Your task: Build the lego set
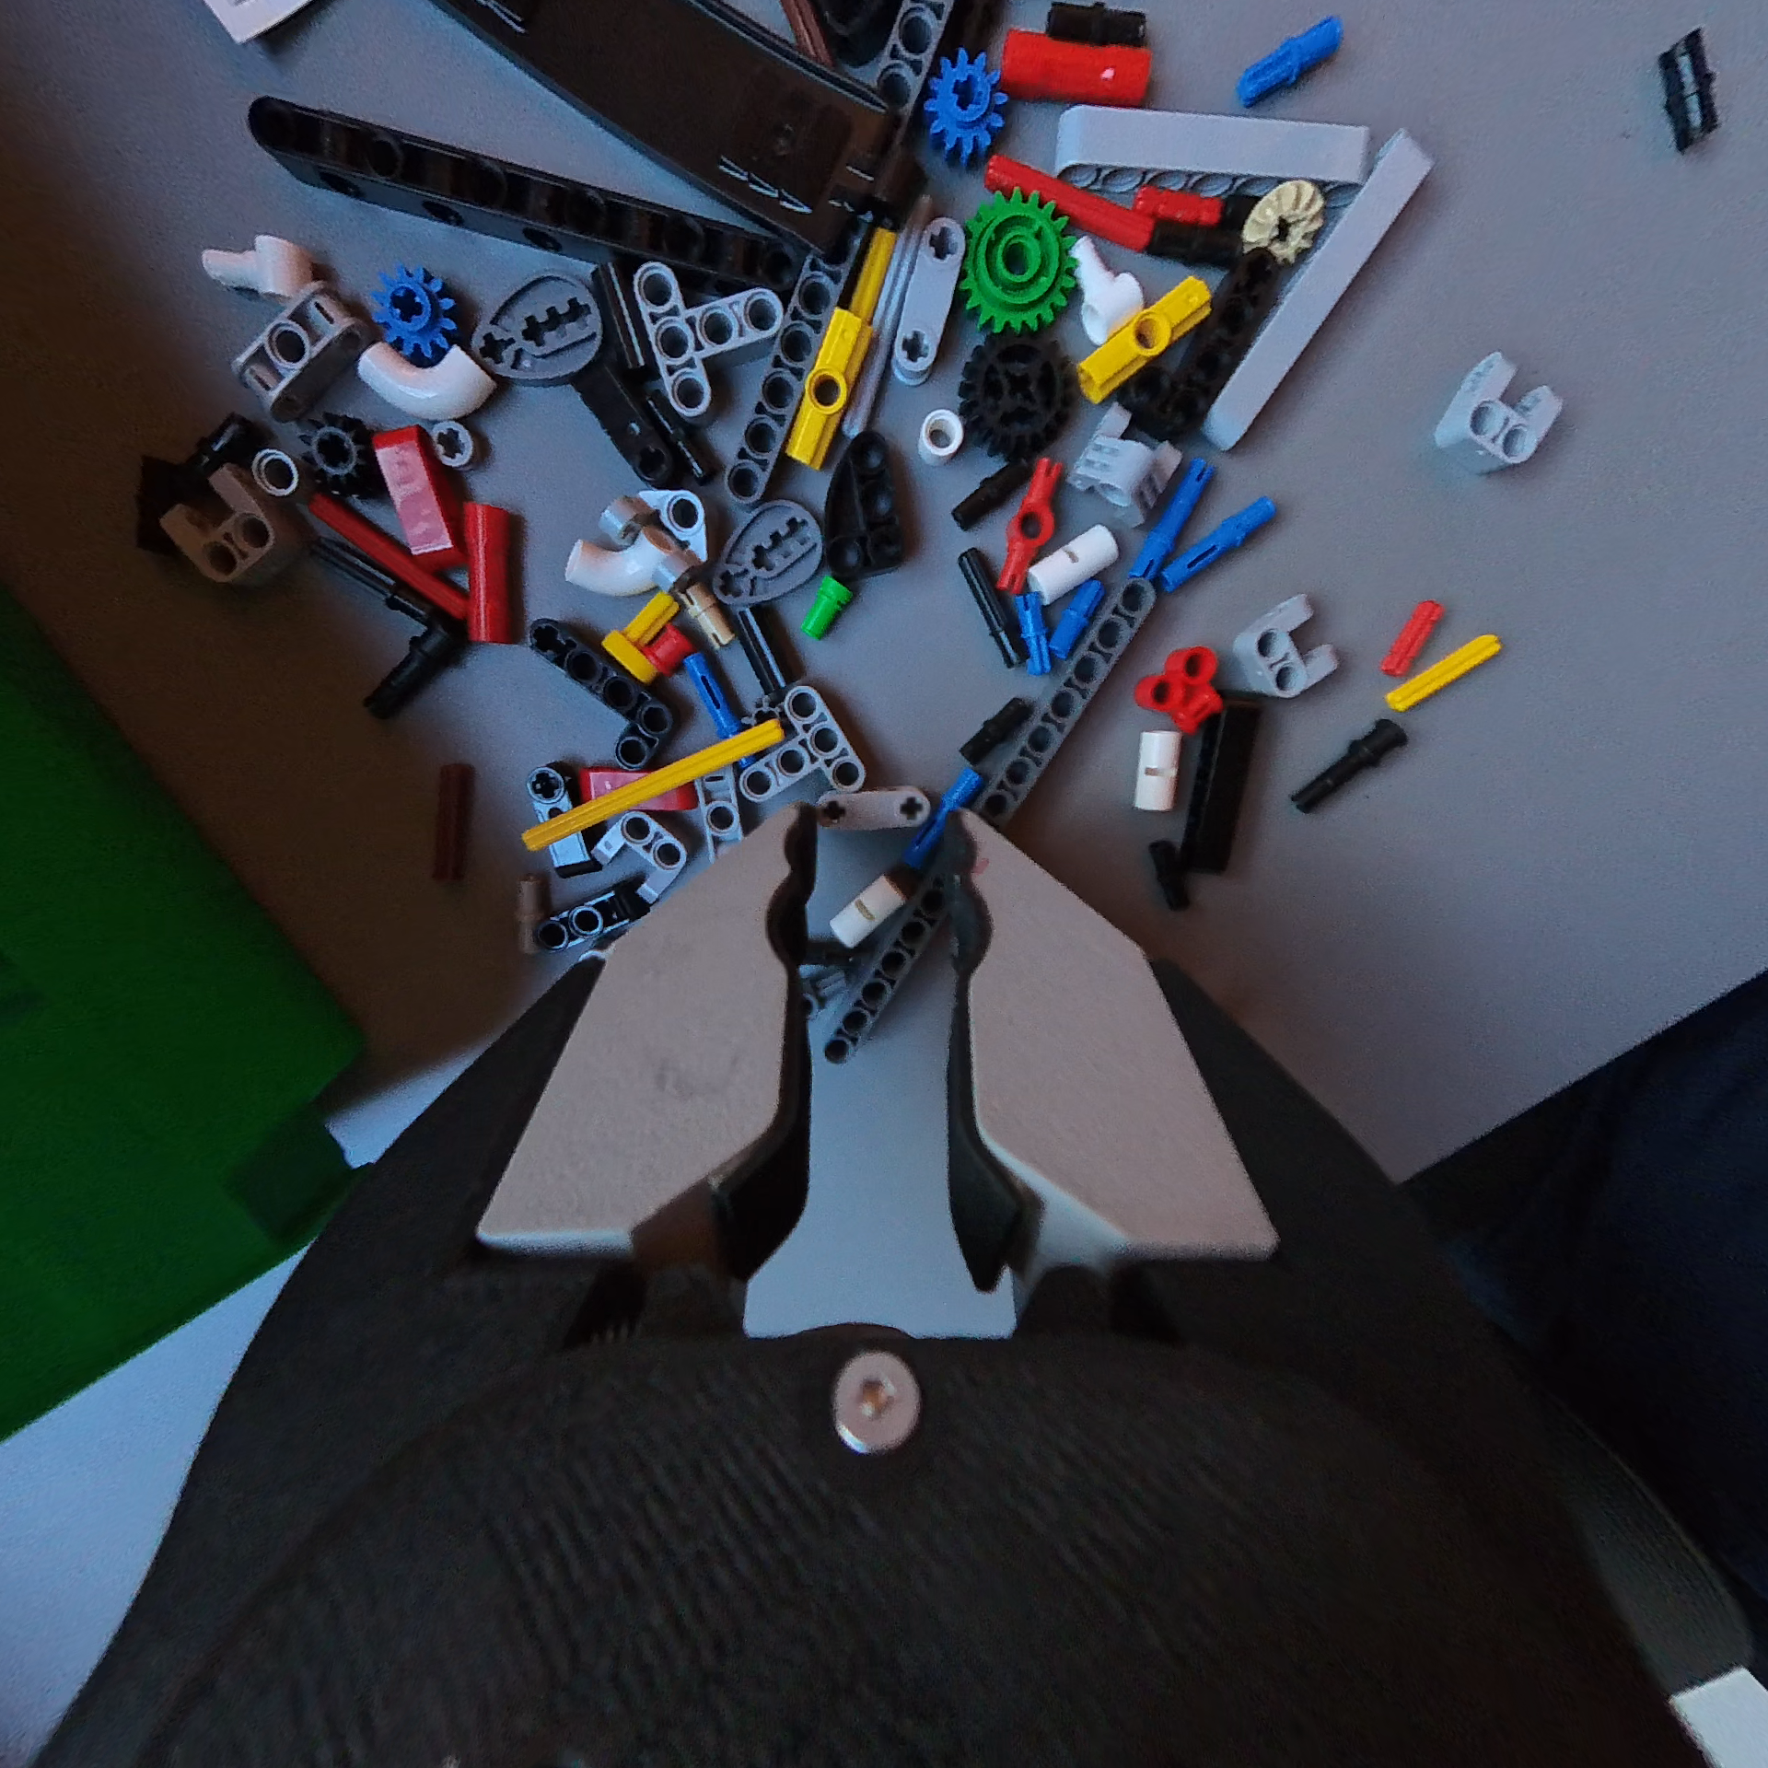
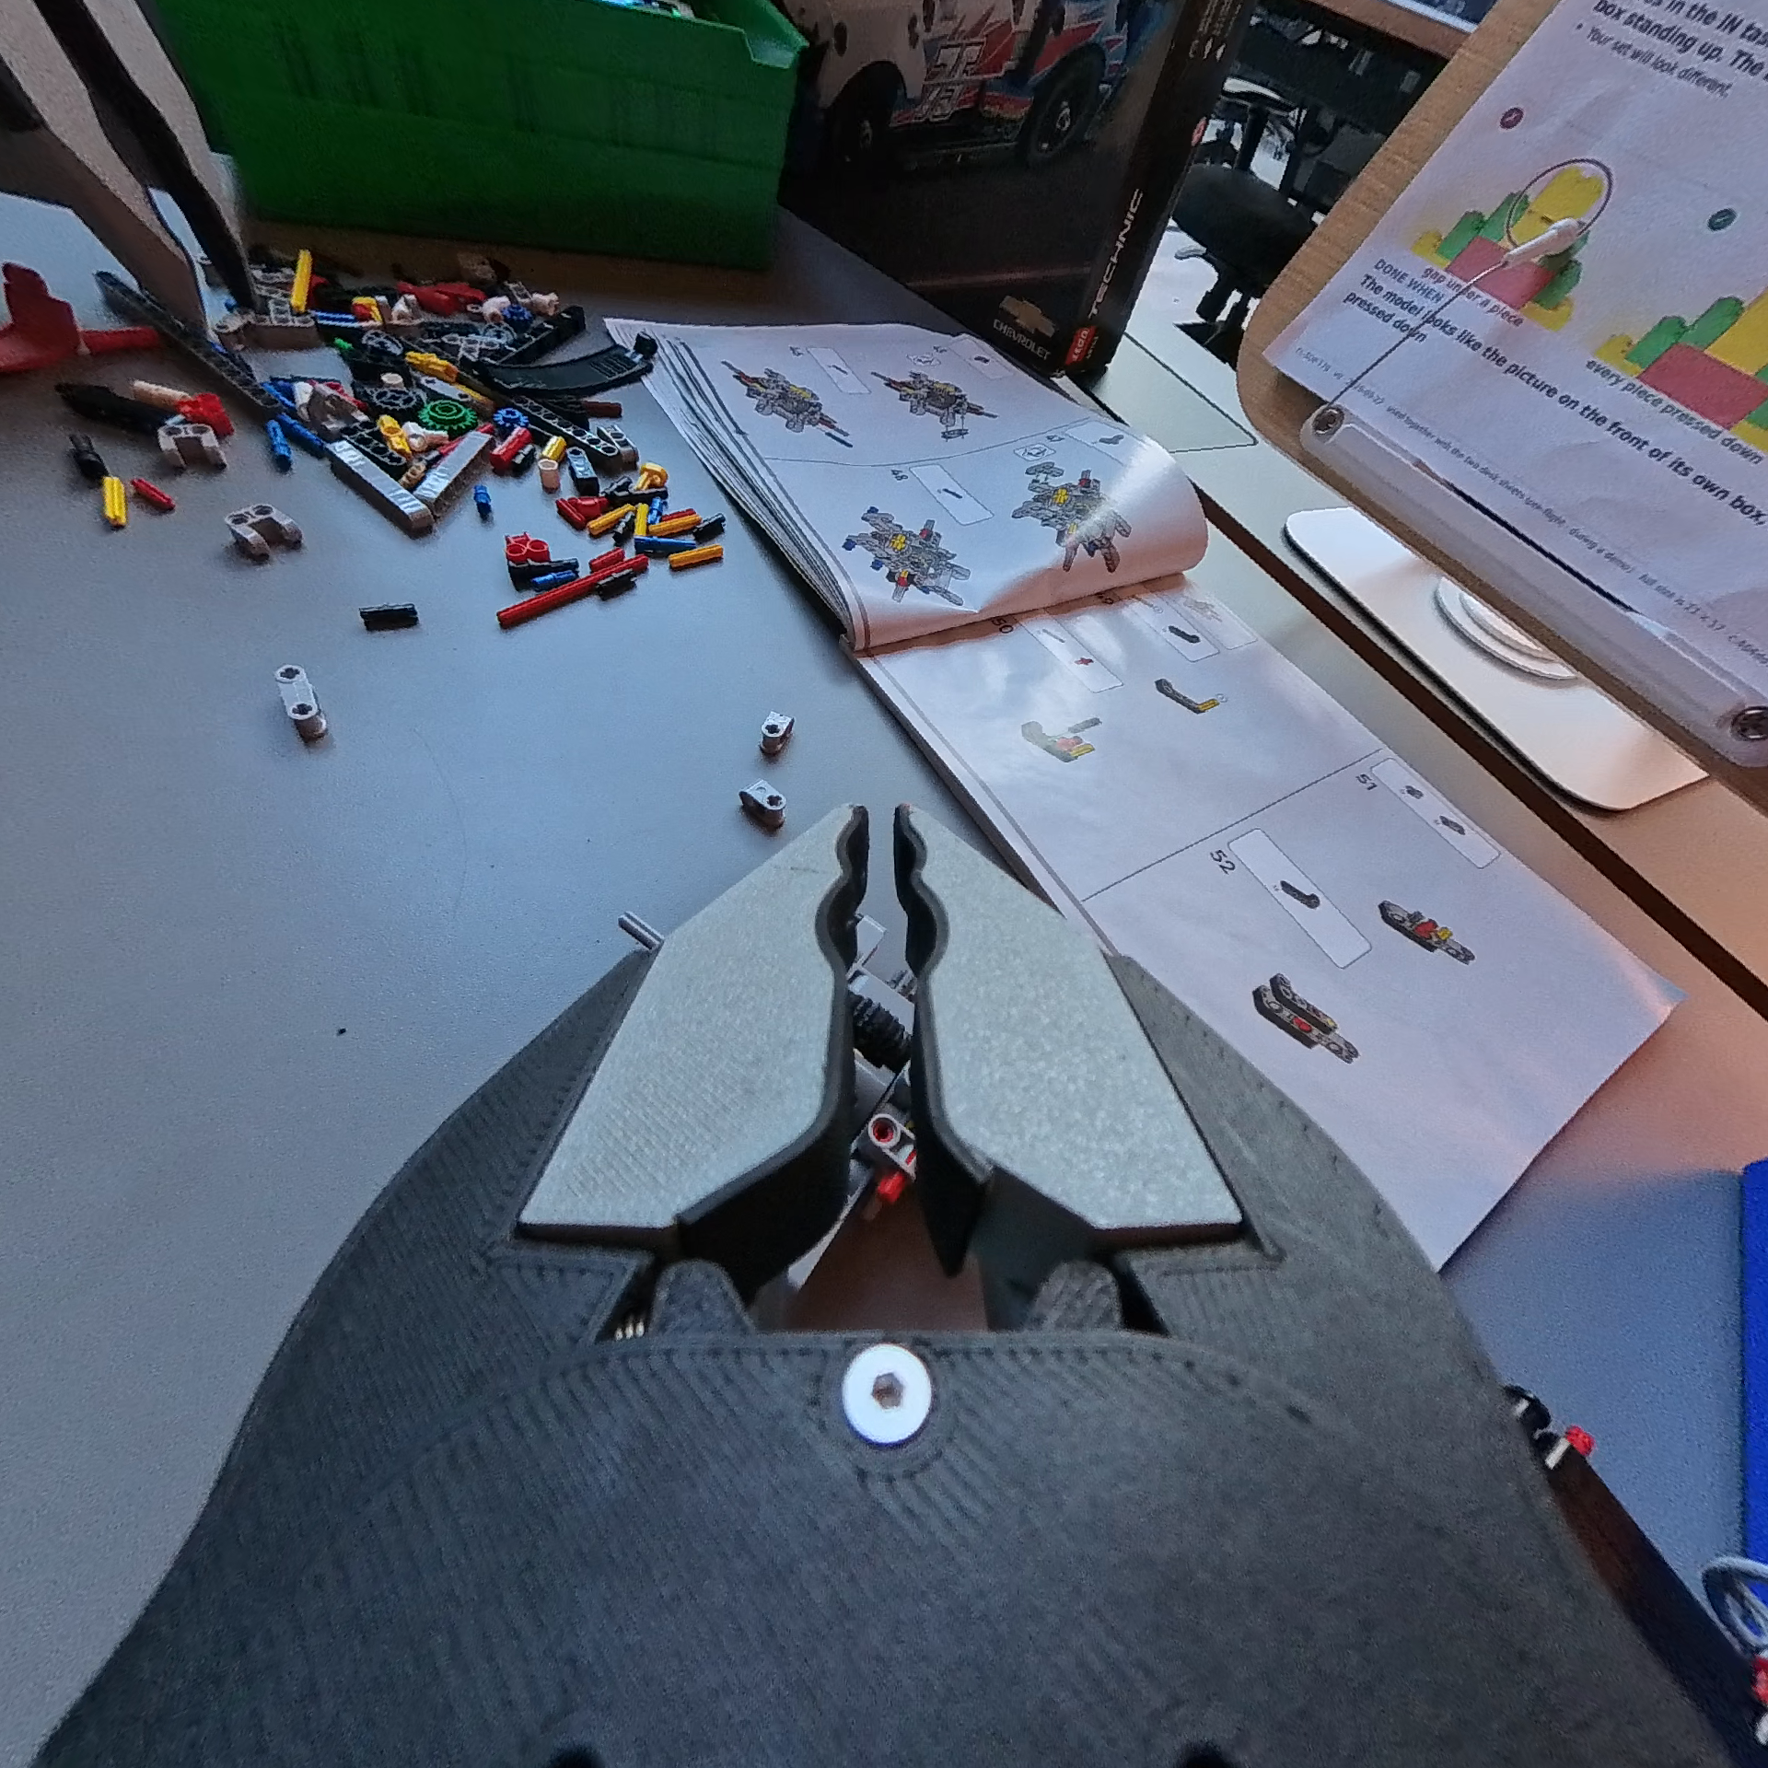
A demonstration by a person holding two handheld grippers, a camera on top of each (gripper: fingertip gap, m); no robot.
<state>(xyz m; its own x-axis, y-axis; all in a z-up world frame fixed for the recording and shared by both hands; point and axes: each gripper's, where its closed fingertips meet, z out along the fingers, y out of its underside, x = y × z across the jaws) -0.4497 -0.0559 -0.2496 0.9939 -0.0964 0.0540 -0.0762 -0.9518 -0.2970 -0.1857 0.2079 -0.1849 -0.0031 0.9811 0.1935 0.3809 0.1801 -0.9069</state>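
My left gripper [image 1: 885, 823] is open, low over a pile of small building parts on the grey table [image 1: 1435, 909]. A thin light grey two-hole link [image 1: 872, 808] lies just past its tips. A long dark grey beam [image 1: 1052, 708], a white pin [image 1: 866, 909] and a blue pin [image 1: 942, 813] lie between the fingers, not pressed. The right wrist view shows this gripper [image 2: 206, 297] at the top left, over the pile. My right gripper [image 2: 882, 813] is shut on a small grey assembly [image 2: 885, 1052] with black and red parts. A grey axle end [image 2: 636, 928] sticks out to its left.
Two small grey connectors [image 2: 762, 802] [image 2: 776, 733] lie just beyond the right tips. An open instruction booklet [image 2: 1148, 765] lies to the right. A green bin [image 2: 497, 124], a dark set box [image 2: 1005, 163] and a stand with a printed sheet [image 2: 1531, 335] are behind. My right fingertips sit around 40 centimeters from my left ones.
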